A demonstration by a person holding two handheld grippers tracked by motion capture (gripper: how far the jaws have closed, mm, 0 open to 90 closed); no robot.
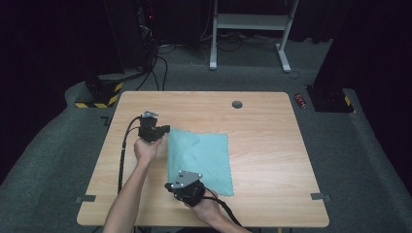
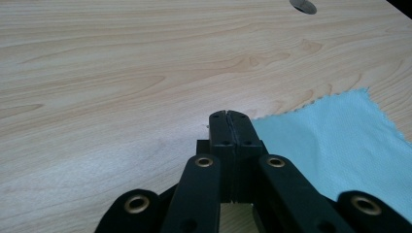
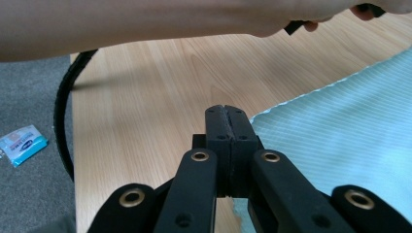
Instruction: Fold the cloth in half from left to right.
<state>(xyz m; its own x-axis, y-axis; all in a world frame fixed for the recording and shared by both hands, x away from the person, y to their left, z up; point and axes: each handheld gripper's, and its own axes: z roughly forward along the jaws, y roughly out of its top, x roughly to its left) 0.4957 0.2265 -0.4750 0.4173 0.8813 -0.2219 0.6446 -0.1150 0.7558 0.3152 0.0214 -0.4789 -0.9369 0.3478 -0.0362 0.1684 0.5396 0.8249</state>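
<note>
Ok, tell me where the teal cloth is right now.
In the high view the teal cloth lies flat near the middle of the wooden table, between the left gripper and the right gripper.

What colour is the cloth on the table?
Light turquoise cloth, plainest in the left gripper view.

A light wooden table (image 1: 262,145) carried the work. A round grey cable grommet (image 1: 237,104) sat in its far edge, well ahead of both claws, and strips of grey tape (image 1: 85,198) marked its near corners. On the grey carpet (image 1: 48,145) beyond the table lay a red can (image 1: 301,100), a white desk frame (image 1: 250,22) and a yellow-and-black striped base (image 1: 99,97). A small blue-and-white packet (image 3: 22,144) lay on the carpet, off to the side of the right claw.
</note>
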